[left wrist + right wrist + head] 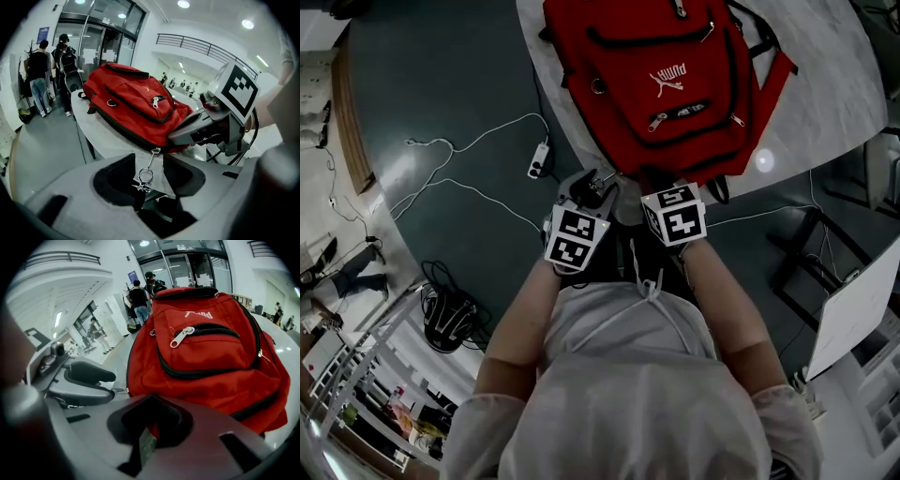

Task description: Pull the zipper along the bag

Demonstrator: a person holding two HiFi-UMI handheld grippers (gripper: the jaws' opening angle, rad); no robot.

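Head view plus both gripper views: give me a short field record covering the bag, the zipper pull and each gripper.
bag: red backpack, lying on the round table
left gripper: jaws apart, gripping nothing
zipper pull: ring pull linked to the bag's near edge, lying between the left jaws, not pinched
right gripper: jaws together, apparently on red fabric at the bag's near edge
background: people standing beyond the table

The head view is looking steeply down from above; both gripper views are closely facing the red backpack (666, 84), sharing it.
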